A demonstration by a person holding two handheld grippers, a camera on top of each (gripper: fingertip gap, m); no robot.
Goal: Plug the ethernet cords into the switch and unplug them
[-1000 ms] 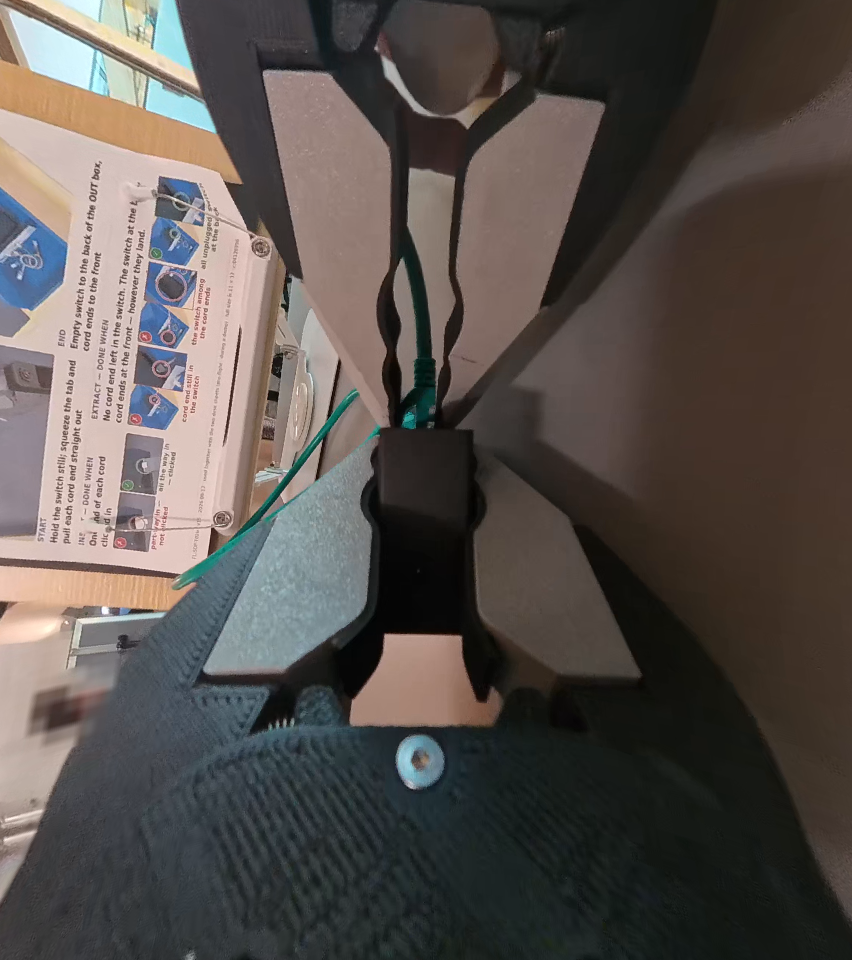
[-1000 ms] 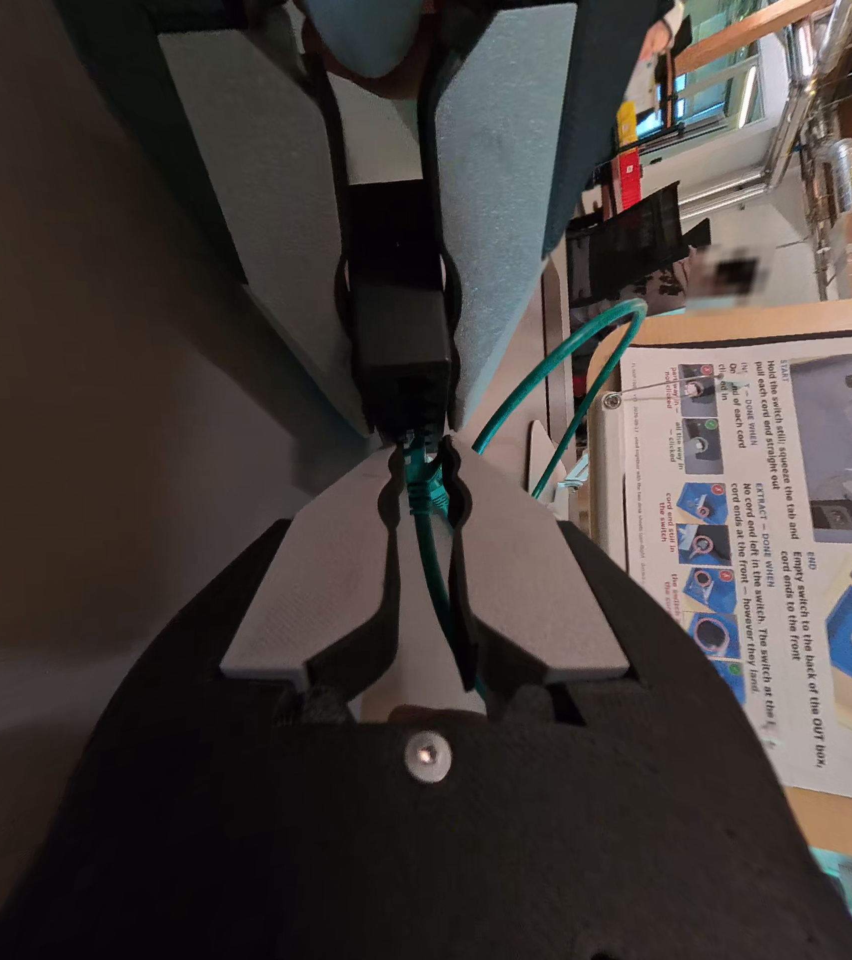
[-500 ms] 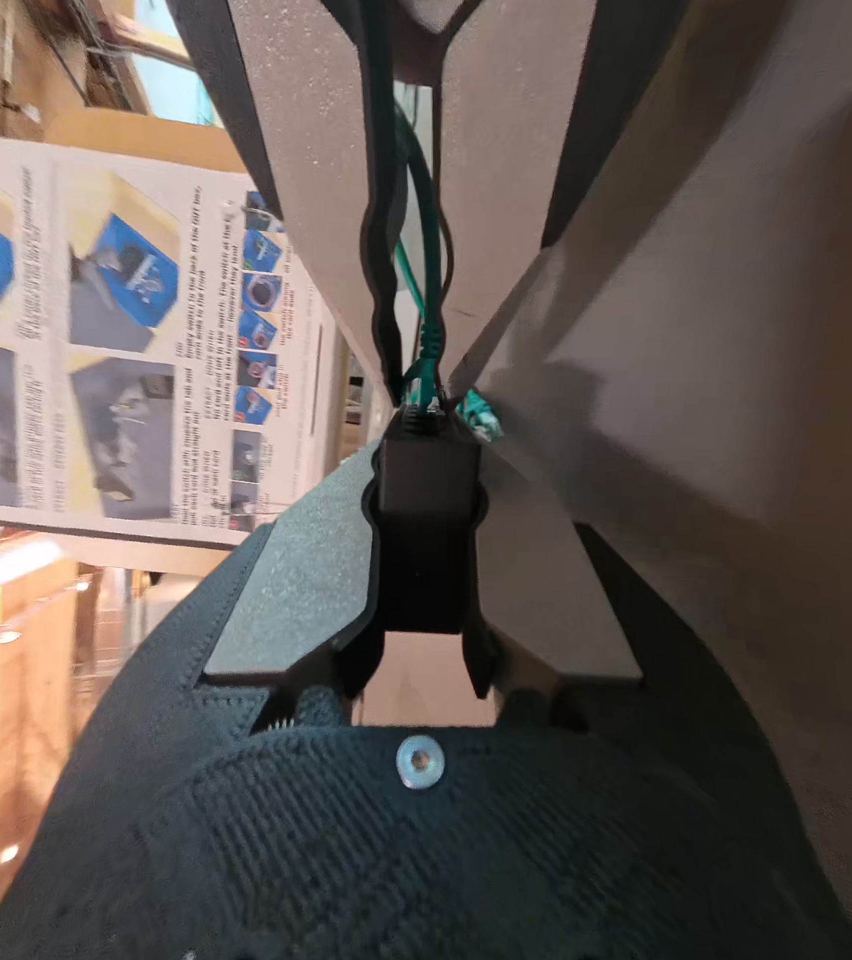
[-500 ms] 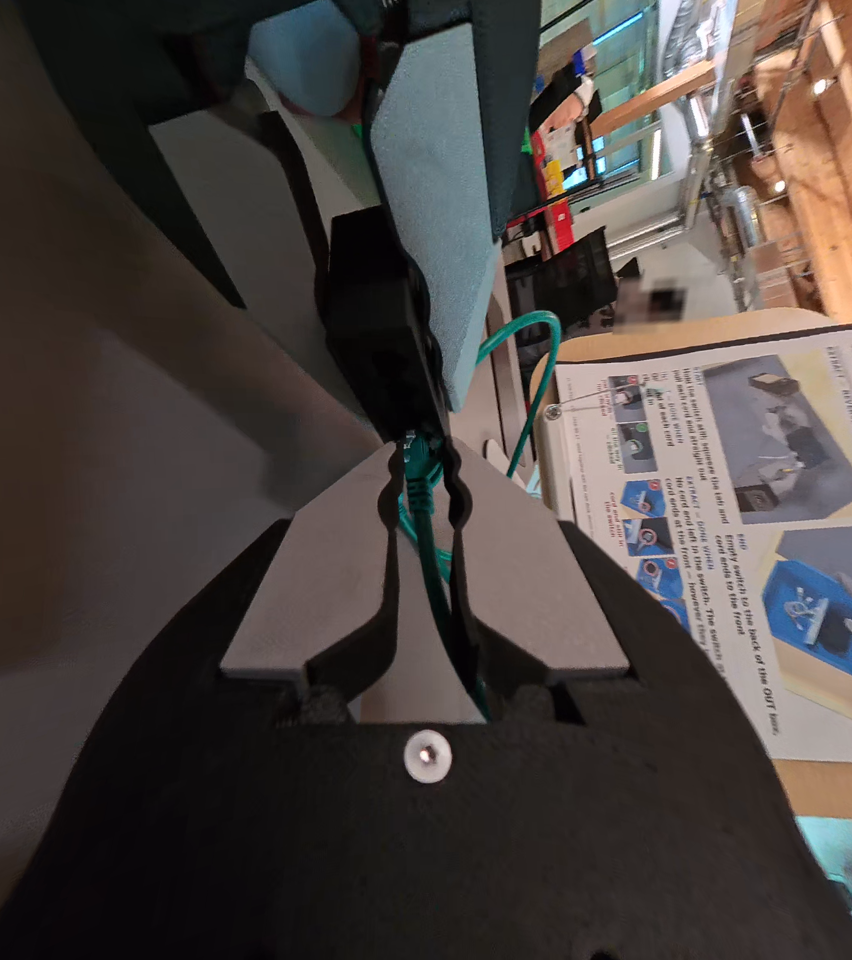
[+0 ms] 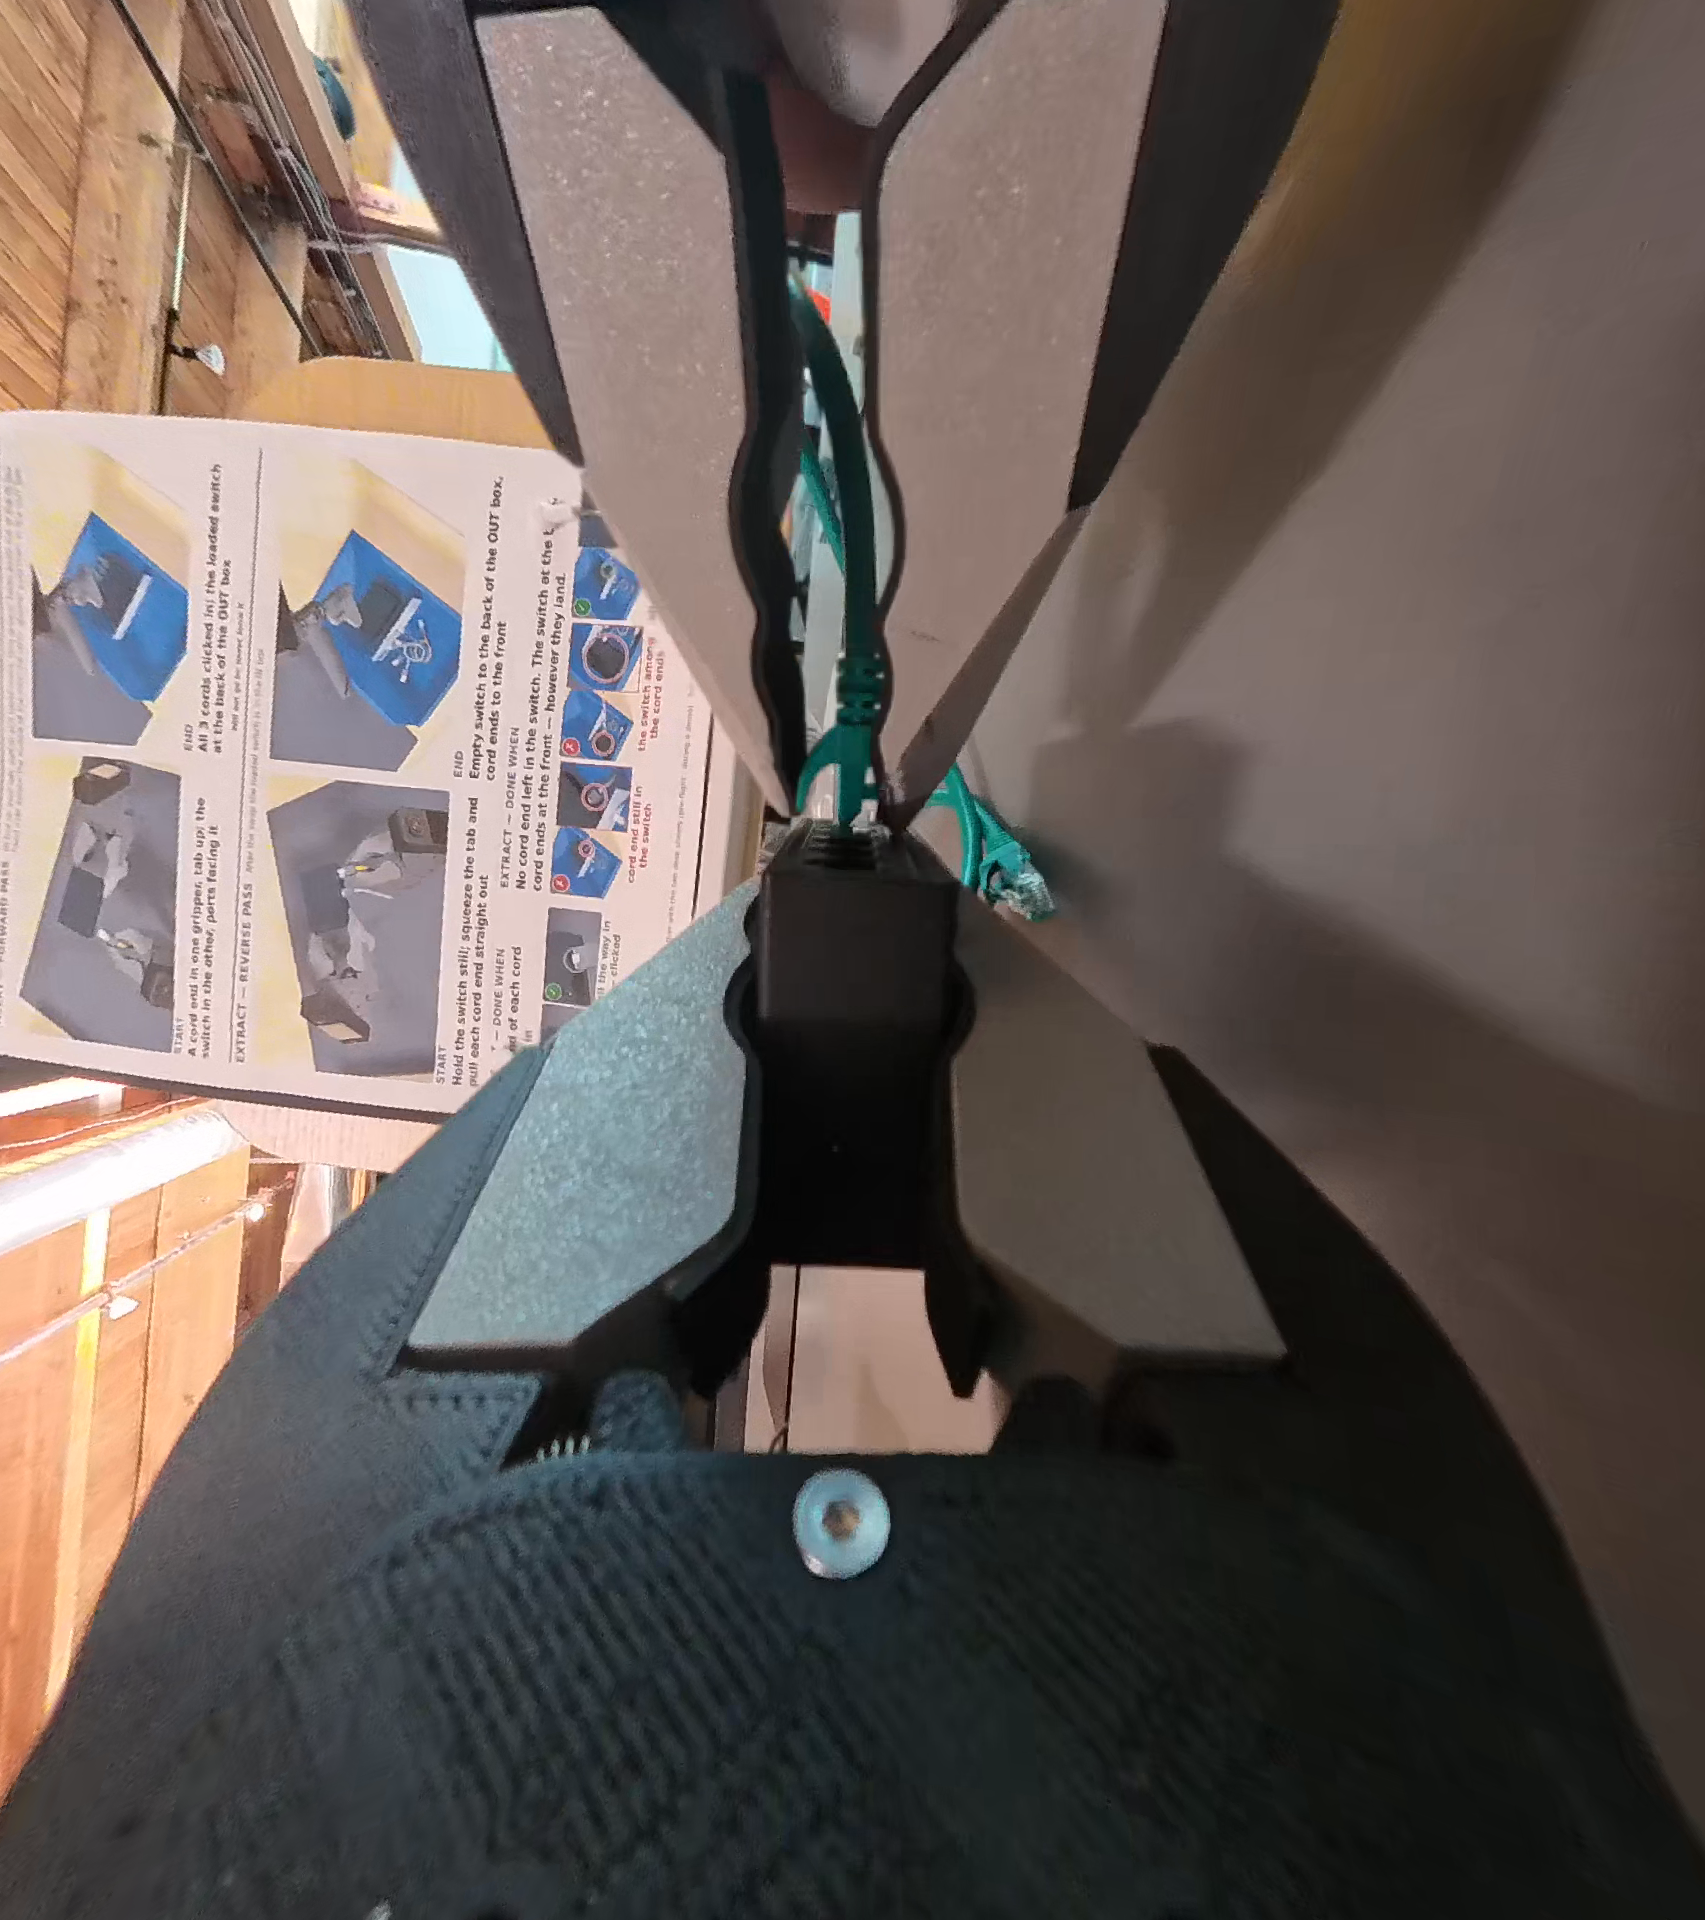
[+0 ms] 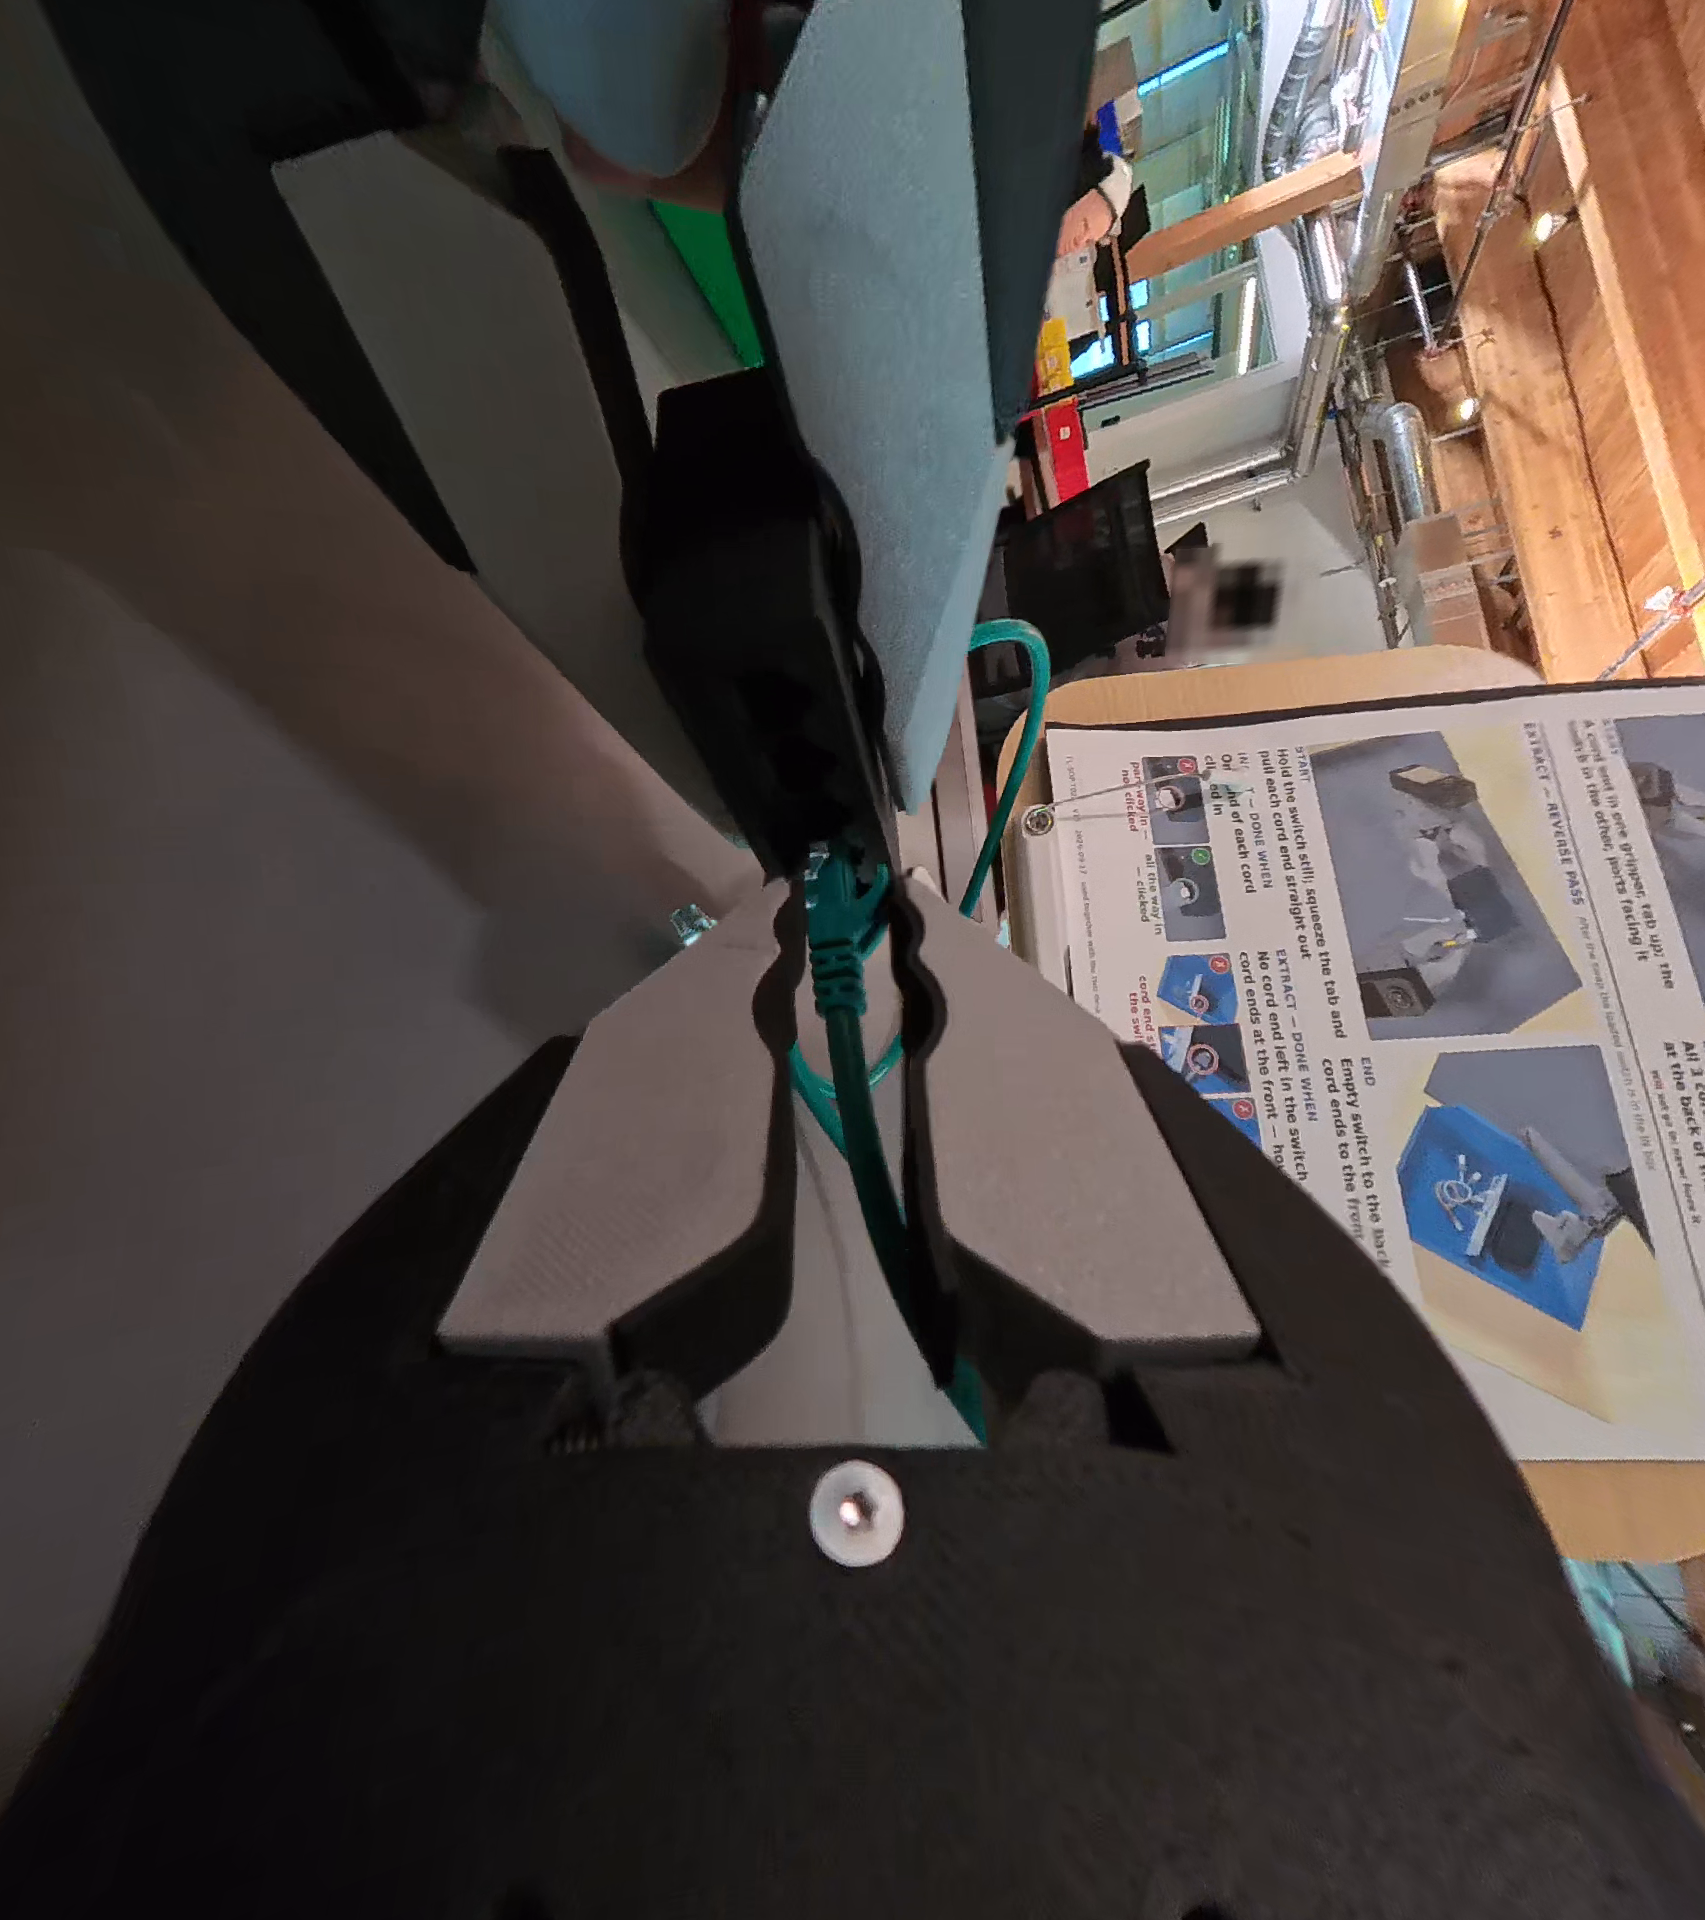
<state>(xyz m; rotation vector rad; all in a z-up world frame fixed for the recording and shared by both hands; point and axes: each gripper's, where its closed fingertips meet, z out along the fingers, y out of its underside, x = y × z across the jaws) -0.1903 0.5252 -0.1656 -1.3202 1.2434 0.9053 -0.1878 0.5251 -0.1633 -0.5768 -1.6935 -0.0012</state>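
Left wrist view is showing the left gripper (image 5: 853, 914) clamped on the black switch (image 5: 853, 1049), its fingers (image 5: 619, 1101) pressing both flanks of the housing with the port face pointing away from the camera. Since a second ago both grippers are tilting and swinging together, so the instruction sheet (image 5: 235, 748) is sliding further into frame and wooden wall planks are appearing where the earlier pictures showed only the sheet and grey surface. A second green plug (image 5: 1009, 868) is now hanging loose just beside the switch, a thing the oldest left picture did not show.

Opposite, the right gripper (image 6: 843, 914) is closing its fingers (image 6: 1045, 1143) on the green ethernet cord (image 6: 843, 997) at the plug boot, which is sitting at the port face of the switch (image 6: 734, 665). Whether the plug is fully seated cannot be told from either view.

My judgement: the pair is being reoriented mid-step rather than separated, since plug and port are staying as close as they were; the loose plug suggests one end is already out or waiting.

Both grippers are held off the grey worktop (image 5: 1450, 935), nose to nose along one line, rolled sideways so the room is appearing turned.
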